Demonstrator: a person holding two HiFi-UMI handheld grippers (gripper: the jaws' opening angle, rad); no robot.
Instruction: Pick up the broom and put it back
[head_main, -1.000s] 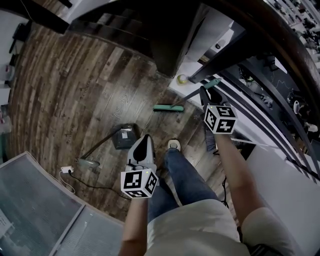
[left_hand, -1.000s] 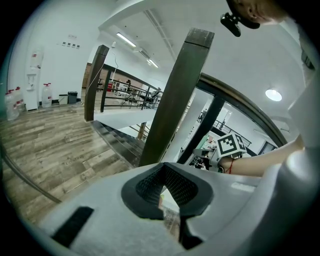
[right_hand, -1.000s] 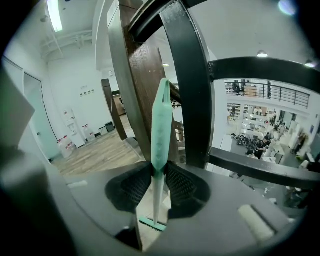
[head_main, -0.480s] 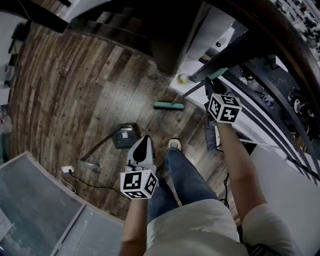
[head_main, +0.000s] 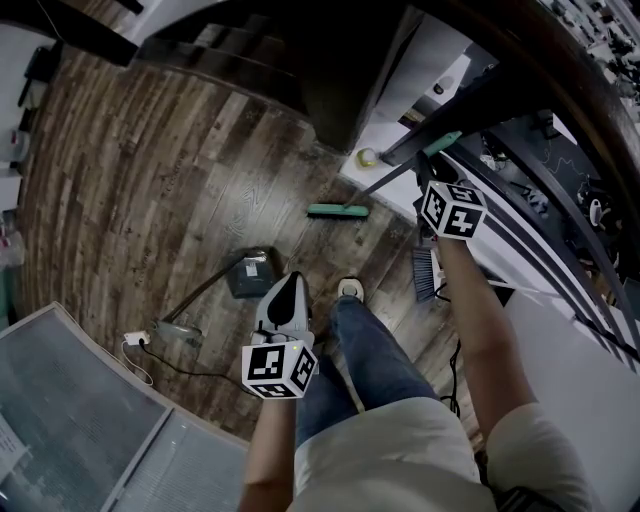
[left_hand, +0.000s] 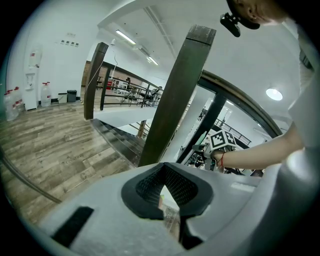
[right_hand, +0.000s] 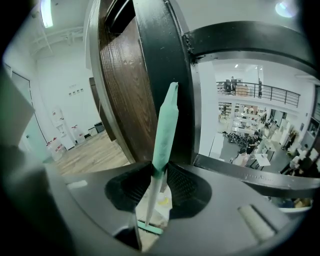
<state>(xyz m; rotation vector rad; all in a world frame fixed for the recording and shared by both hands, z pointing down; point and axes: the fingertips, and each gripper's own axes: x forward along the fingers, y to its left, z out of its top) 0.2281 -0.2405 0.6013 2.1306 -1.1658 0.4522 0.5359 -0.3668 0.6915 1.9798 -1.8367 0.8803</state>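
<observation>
The right tool (right_hand: 159, 175) has its two dark ribbed pads closed narrow on the broom with a teal-green grip and thin pale-grey handle (right_hand: 165, 125). They pinch it where the grip meets the grey handle. Above the jaws the grip rises and its tip lies against the dark wooden post with a black metal edge (right_hand: 127, 85).

In the head view the same right tool (head_main: 424, 188) sits high on the broom (head_main: 385, 178). The handle slants from the railing down to the flat teal head, which rests on the wooden plank floor (head_main: 150, 170) just beside a white ledge.

The left tool (left_hand: 162, 172) has its jaws together at the tips with nothing between them. In the head view the left tool (head_main: 289, 285) is held low, above the person's blue-jeaned leg (head_main: 365, 350) and well apart from the broom. From the left gripper view, the other arm reaches to the railing, past a dark slanted wooden beam (left_hand: 175, 100).

On the floor, between the left tool and the broom head, lies a grey dustpan with a long handle (head_main: 250, 274). A white shoe (head_main: 347, 289) stands near it.
</observation>
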